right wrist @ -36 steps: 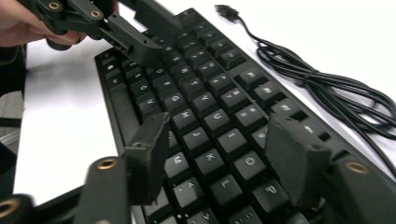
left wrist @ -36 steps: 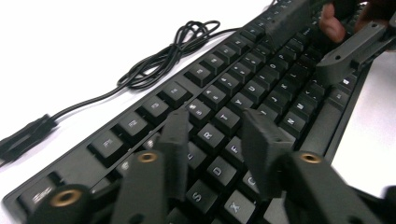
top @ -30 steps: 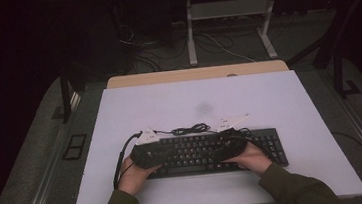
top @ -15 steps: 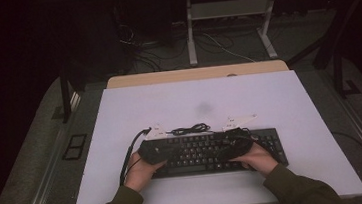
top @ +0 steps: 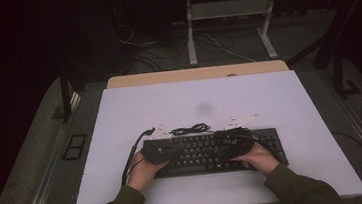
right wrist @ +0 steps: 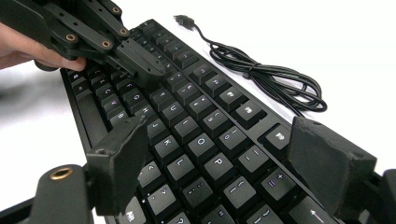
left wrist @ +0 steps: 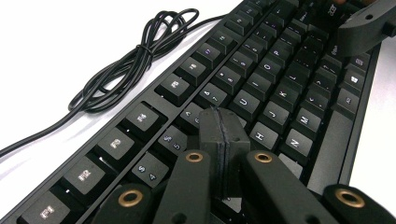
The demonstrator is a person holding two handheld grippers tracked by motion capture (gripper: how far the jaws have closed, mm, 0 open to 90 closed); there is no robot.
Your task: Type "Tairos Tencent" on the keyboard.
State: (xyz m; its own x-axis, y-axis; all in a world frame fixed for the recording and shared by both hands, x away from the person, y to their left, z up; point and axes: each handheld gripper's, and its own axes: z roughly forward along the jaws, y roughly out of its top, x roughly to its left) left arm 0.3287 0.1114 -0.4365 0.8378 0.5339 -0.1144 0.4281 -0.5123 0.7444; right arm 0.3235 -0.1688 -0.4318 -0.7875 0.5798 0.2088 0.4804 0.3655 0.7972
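Over the black full-size keyboard [top: 214, 151] both your tools hover. Your left gripper [left wrist: 224, 128] has its jaws pressed together with nothing between them, tips just above the number and letter rows. Your right gripper [right wrist: 224, 154] has its jaws wide apart, straddling the keys around O and P. The keyboard lies on the white tabletop [top: 204, 100] near your edge, and its thin black cable [left wrist: 126, 65] lies bundled just behind it (USB plug [right wrist: 183, 19] loose on the table). If you close the right jaws here, I judge they could pry a keycap or slip off the slick tops; a low left tip could press keys. No containers are present, so nothing is held in any.
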